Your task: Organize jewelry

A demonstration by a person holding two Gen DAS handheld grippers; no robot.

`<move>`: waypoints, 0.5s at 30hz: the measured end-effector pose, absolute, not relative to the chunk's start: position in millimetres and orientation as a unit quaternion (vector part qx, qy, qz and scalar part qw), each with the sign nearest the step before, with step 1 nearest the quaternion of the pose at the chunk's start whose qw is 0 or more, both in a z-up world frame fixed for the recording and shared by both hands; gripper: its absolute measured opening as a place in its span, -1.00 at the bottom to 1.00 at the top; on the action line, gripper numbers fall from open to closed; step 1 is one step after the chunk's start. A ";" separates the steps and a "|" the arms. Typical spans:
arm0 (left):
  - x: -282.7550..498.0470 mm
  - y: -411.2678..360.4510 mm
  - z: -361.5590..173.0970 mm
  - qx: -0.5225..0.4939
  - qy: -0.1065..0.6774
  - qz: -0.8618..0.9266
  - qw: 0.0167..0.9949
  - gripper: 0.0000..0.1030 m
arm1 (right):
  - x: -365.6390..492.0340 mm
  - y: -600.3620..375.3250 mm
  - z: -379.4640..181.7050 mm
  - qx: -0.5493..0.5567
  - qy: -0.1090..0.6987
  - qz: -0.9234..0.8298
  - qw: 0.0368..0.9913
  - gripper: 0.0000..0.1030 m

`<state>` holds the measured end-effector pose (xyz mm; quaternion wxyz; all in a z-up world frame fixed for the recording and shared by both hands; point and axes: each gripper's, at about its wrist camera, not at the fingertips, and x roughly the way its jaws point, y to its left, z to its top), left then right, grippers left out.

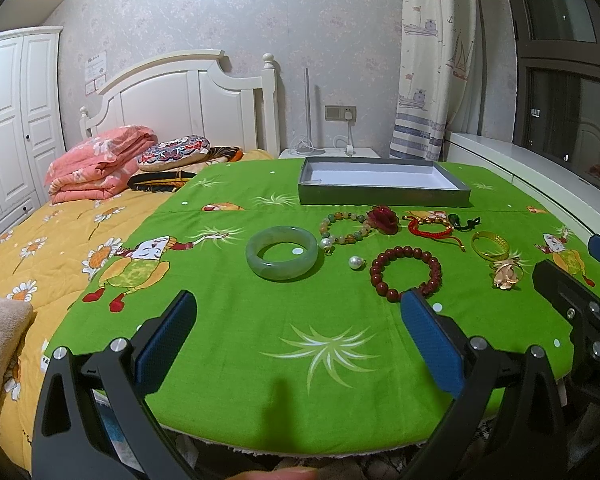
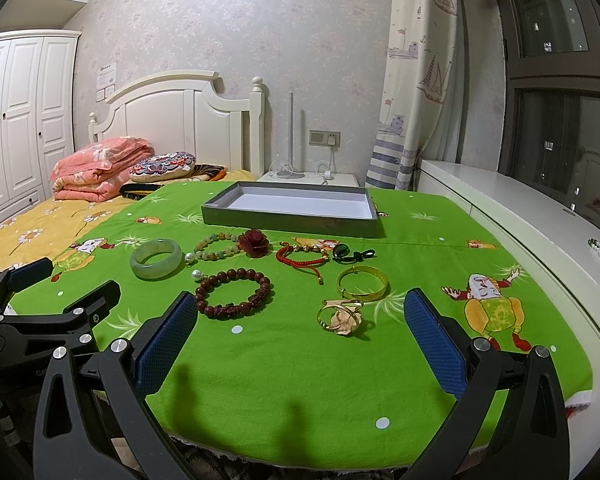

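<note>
With both tongs spread wide and holding nothing, left tongs (image 1: 297,312) and right tongs (image 2: 300,312) hover over the green-clothed desk (image 2: 300,380). Nearest: dark red bead bracelet (image 2: 233,293), gold flower ring (image 2: 342,315). Farther: jade bangle (image 1: 281,252), gold bangle (image 2: 362,282). Farthest: grey tray (image 2: 291,222), nothing in it.

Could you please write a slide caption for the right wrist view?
Open right gripper faces bracelets, a gold ring and an empty tray on green cloth.
</note>
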<state>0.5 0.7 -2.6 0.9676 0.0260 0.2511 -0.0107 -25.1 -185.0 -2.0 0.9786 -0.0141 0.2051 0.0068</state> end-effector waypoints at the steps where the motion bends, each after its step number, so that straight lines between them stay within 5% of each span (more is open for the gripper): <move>1: 0.2 0.7 -2.9 0.025 0.252 -0.011 0.967 0.92 | -25.0 -185.0 -2.2 -0.014 0.206 0.007 0.979 0.87; 15: 2.4 -3.4 -7.1 0.023 0.258 -0.015 0.966 0.92 | -22.7 -185.2 -5.7 -0.013 0.210 0.006 0.978 0.87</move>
